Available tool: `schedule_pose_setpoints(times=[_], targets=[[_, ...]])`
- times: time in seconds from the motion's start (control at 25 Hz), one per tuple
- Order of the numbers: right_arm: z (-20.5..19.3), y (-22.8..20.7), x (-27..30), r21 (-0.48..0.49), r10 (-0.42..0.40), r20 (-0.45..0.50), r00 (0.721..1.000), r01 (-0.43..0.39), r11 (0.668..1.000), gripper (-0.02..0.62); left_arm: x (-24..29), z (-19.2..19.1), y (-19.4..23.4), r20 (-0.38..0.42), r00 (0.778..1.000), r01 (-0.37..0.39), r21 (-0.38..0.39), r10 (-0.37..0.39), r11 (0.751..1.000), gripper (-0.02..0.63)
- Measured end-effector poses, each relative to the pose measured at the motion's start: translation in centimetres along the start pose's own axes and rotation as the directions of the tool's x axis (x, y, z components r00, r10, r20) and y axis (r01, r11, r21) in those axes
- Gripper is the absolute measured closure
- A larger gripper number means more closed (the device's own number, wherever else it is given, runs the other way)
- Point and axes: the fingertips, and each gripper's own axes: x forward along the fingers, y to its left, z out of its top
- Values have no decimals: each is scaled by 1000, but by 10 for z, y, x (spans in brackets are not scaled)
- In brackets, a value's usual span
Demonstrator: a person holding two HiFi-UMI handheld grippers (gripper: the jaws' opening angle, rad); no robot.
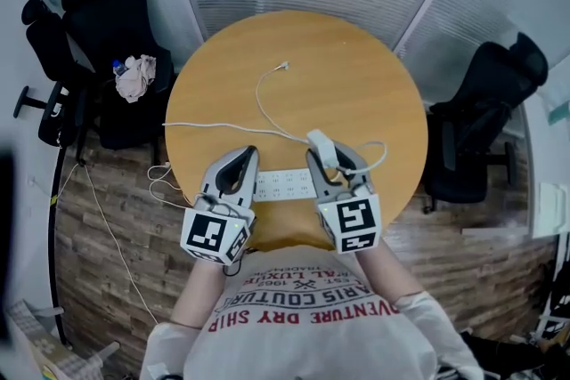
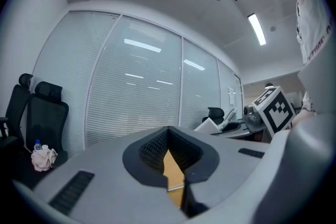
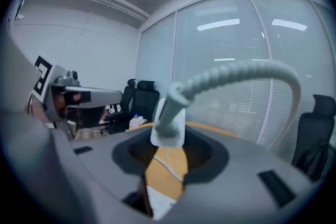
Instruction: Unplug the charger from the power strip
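Observation:
A white power strip (image 1: 283,183) lies on the near side of the round wooden table (image 1: 356,76), between my two grippers. My right gripper (image 1: 325,157) is shut on the white charger (image 1: 318,141), lifted off the strip. The right gripper view shows the charger (image 3: 169,124) clamped upright between the jaws, its ribbed cable (image 3: 236,73) arching away to the right, with the strip (image 3: 160,202) below. A thin white cable (image 1: 265,113) runs across the table to a loose plug end (image 1: 283,65). My left gripper (image 1: 248,157) hangs left of the strip, shut and holding nothing (image 2: 176,176).
Black office chairs stand left (image 1: 98,22) and right (image 1: 485,102) of the table. The left chair holds a crumpled cloth (image 1: 135,76) and a small bottle. White cords trail off the table's left edge onto the wood floor (image 1: 107,227). Frosted glass walls lie beyond.

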Motion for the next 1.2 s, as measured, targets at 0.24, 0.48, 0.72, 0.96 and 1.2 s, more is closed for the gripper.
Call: schedule_pose_setpoints(times=[0.24,0.48,0.72,0.96,1.2], targets=[[-8,-8,-6,63,3,-3,1000,-3,998,440,-1,5,-10,-6,1000,6,33,-6,999,577],[-12,-11,-10,67,2,-12,1000,-2,998,440,0,-4,-12,-34,999,-5,31,6,1000,577],[-17,-9,-10,78,11,-15,1000,-10,997,441,0,-11,-13,-51,998,-20,36,22,999,577],[-21,-11,-9,86,21,-34,999,-18,996,442,2,-12,-16,-52,999,-9,35,11,999,577],[-22,-8,-11,77,33,-38,999,-30,997,442,1,-14,-17,-57,998,-13,52,16,999,577]])
